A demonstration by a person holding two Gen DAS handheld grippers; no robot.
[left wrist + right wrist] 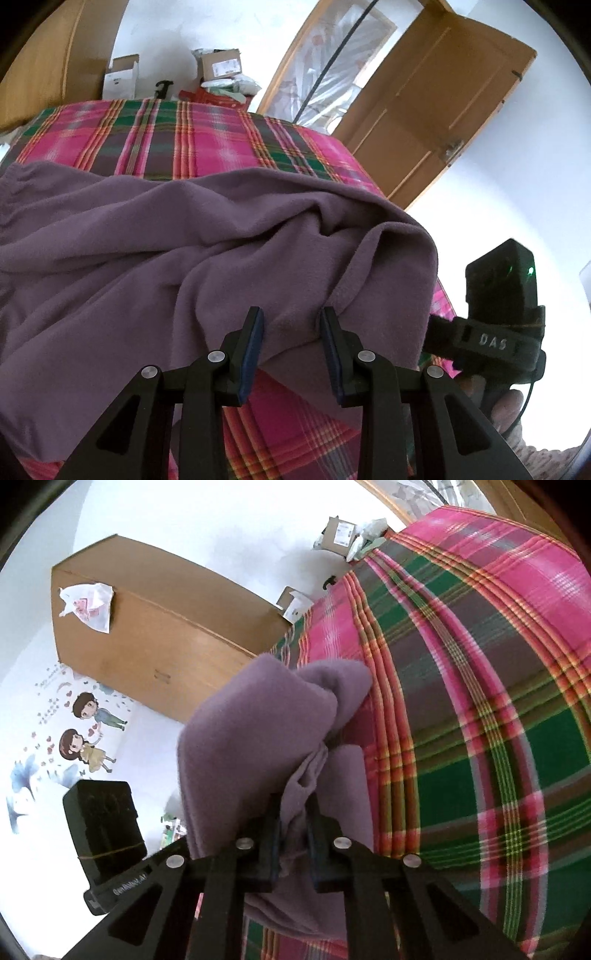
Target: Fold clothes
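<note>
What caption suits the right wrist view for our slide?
Right gripper, jaws shut on bunched purple garment, lifted above the plaid bedcover.

Your bed [207, 140] wears a pink-and-green plaid cover [480, 709]; on it the purple garment [155, 251] lies rumpled.

Left gripper [291, 321] fingers [255, 339] apart, straddling purple garment [184, 236] edge over plaid bedspread [177, 136].
</note>
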